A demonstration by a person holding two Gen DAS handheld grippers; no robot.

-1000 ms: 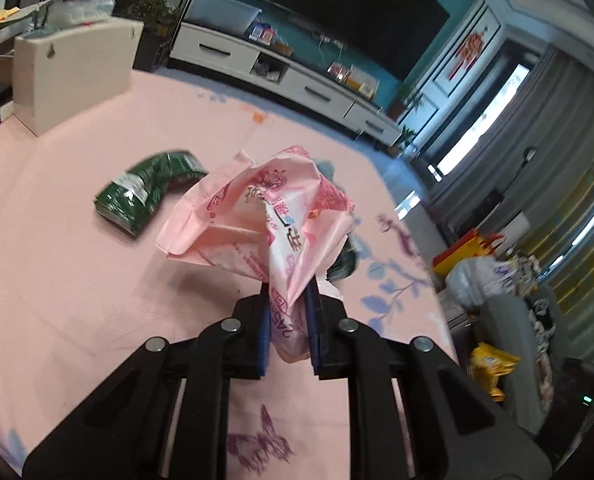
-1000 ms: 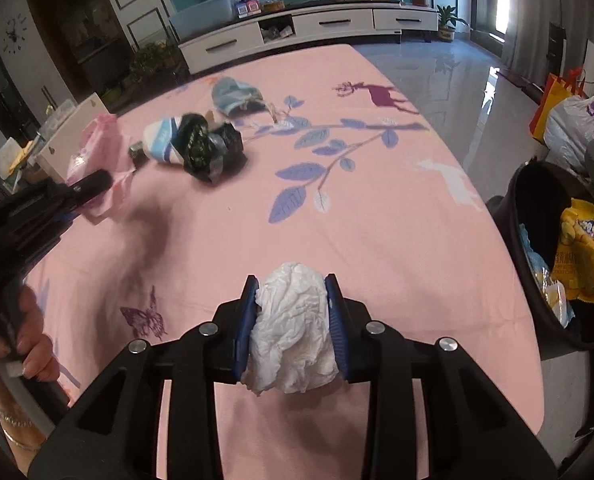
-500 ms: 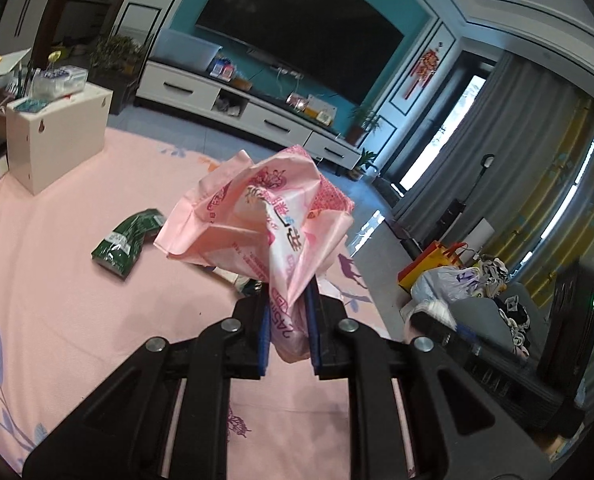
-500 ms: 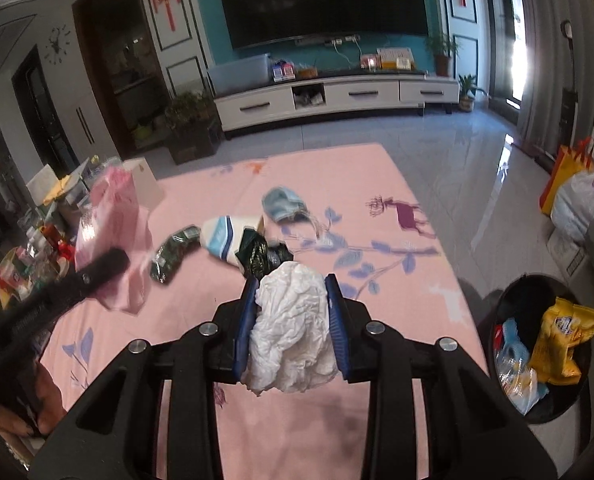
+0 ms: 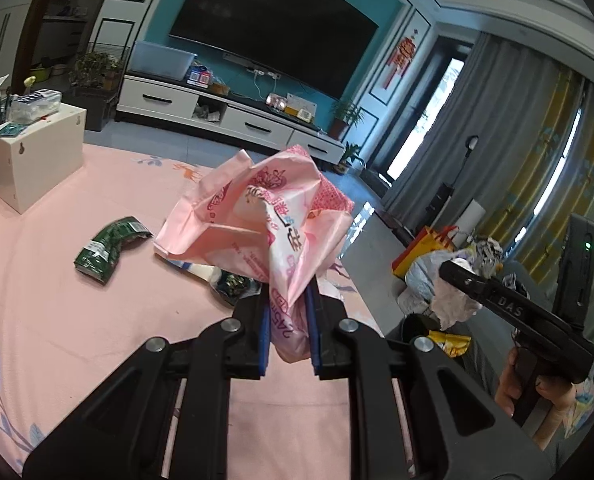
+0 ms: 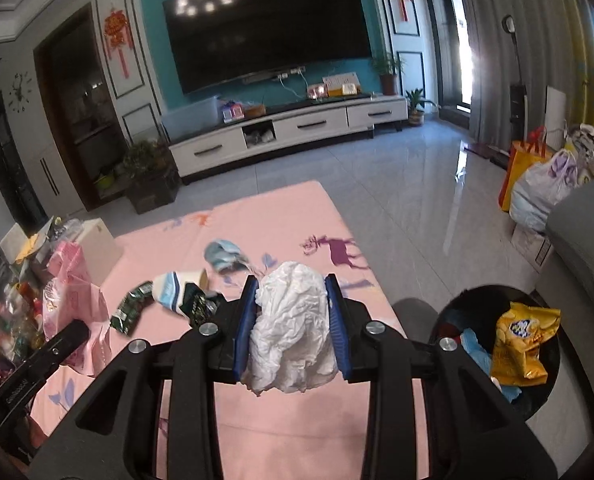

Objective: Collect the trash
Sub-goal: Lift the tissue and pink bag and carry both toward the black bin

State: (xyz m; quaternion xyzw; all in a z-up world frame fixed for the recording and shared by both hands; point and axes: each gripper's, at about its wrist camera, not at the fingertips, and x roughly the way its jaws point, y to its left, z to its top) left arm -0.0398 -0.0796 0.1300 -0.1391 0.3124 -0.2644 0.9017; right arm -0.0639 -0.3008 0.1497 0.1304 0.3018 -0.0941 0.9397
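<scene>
Left gripper clamped tight on the neck of a crumpled pink plastic bag, bag flaring up and out above the blue pads, held clear above the pink counter. Right gripper squeezing a wad of crumpled white paper between its own blue pads, wad bulging out above and below them, also lifted off the surface. Seen from the left wrist: right gripper off to the right, held in a hand, white wad at its tip over by the counter's edge. Seen from the right wrist: pink bag at far left, hanging from the other gripper's black finger. Still lying on the counter: a green snack wrapper on the left side, well apart from both grippers; a white-and-blue striped paper cup on its side, touching a dark crumpled foil wrapper; a light blue face mask just beyond them, toward the far edge. White box standing at the counter's far left corner. Down on the floor at the right, beside the counter's edge, a black trash bin with a yellow snack bag and a blue wrapper already inside. Beyond, a large dark television on a teal wall above a long white cabinet.
</scene>
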